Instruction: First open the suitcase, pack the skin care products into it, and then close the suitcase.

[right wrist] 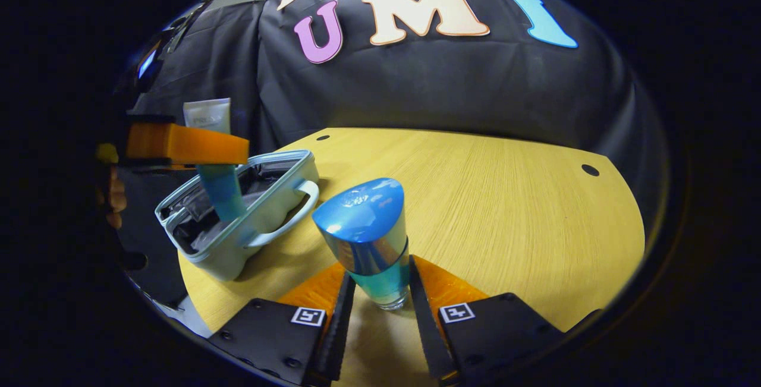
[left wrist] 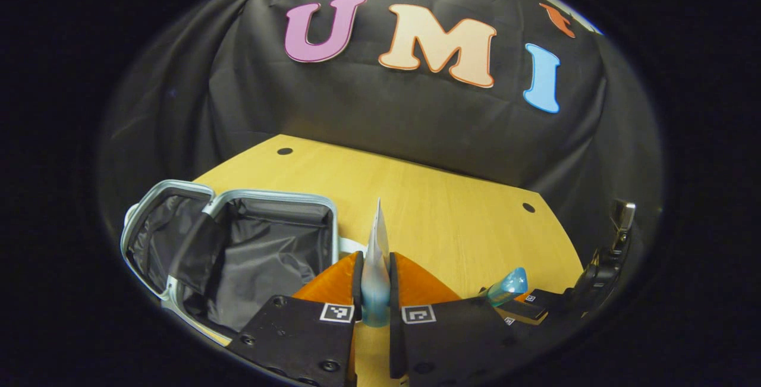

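At the bottom centre of the left gripper view, the left gripper [left wrist: 374, 292] has both orange fingers pressed on a flat tube [left wrist: 376, 268], blue at the lower end and pale grey toward its crimped tip, which points up the middle of the frame. At the bottom centre of the right gripper view, the right gripper [right wrist: 380, 292] has a finger against each side of a blue bottle [right wrist: 371, 238], its glossy blue cap uppermost and its clear base low between the pads. That makes two skin care products, one in each tool, and one suitcase. Left of the tube in the left gripper view lies the suitcase [left wrist: 238, 244], open, its two silver-rimmed halves side by side and lined with dark fabric; I see nothing packed in them. In the right gripper view the same case sits at centre left on the wooden table [right wrist: 505, 197], handle facing the bottle, with the other gripper holding the tube just above its open rim. The right gripper and bottle also appear at the lower right of the left gripper view, near the table's edge. Beyond the tools the table top runs bare to its far edge, where two small dark holes sit, one near each far corner, against the black cloth wall.
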The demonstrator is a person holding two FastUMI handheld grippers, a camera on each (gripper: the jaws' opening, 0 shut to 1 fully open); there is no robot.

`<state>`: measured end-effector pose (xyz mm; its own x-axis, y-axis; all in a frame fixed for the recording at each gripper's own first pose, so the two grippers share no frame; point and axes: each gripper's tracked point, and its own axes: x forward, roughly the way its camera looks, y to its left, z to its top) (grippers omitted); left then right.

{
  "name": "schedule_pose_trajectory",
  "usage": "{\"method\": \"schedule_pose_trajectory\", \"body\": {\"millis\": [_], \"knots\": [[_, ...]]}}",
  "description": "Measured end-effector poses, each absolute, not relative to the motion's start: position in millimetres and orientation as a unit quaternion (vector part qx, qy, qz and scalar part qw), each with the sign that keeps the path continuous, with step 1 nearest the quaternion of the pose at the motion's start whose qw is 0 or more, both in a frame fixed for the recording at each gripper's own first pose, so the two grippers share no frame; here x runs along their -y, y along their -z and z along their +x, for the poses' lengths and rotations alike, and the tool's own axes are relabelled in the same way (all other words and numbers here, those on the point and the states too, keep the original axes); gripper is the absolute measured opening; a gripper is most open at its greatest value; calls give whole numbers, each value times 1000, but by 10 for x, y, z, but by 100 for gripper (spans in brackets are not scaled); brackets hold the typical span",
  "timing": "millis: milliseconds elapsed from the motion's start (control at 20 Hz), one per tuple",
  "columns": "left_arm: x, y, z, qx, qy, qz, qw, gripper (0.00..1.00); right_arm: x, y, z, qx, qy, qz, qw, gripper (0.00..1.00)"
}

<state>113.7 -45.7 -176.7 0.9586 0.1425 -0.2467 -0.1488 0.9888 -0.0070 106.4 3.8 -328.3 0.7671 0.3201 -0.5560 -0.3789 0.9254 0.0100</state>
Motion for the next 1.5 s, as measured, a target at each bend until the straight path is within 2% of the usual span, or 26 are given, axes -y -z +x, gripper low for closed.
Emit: {"method": "schedule_pose_trajectory", "body": {"millis": [250,300,400,450,500,600,650,850,950,1200,1250,1450,1500], "knots": [[-54,1801,854,-163,-117,-27,979,15,-67,3313,1064,-293,-189,-64,935,45],[-194,1831,817,-175,-128,-17,976,15,-76,3318,1057,-297,-193,-68,933,47],[-459,1930,754,-201,-147,4,969,15,-90,3326,1081,-303,-197,-81,929,45],[-578,1992,732,-215,-156,10,964,11,-86,3310,1049,-304,-197,-85,928,47],[-685,2062,719,-229,-167,9,959,14,-101,3304,1045,-305,-196,-87,928,47],[-837,2249,666,-264,-172,-6,949,15,-123,3313,1008,-311,-191,-91,927,47],[-894,2351,642,-285,-173,-15,943,15,-138,3315,996,-313,-189,-95,926,45],[-1107,2563,616,-332,-165,-32,928,15,-185,3308,902,-326,-172,-98,924,47],[-1164,2625,612,-349,-152,-33,924,15,-256,3264,851,-332,-160,-94,925,43],[-1348,2504,695,-356,-114,-14,927,26,-634,2975,724,-341,-147,-64,926,43],[-1380,2439,707,-351,-106,-7,930,34,-761,2914,692,-341,-150,-59,926,43],[-1473,2144,684,-326,-73,-14,943,90,-1400,2646,577,-342,-182,-48,921,45],[-1538,2071,665,-318,-73,-21,945,92,-1604,2616,544,-345,-197,-40,917,45]]}}
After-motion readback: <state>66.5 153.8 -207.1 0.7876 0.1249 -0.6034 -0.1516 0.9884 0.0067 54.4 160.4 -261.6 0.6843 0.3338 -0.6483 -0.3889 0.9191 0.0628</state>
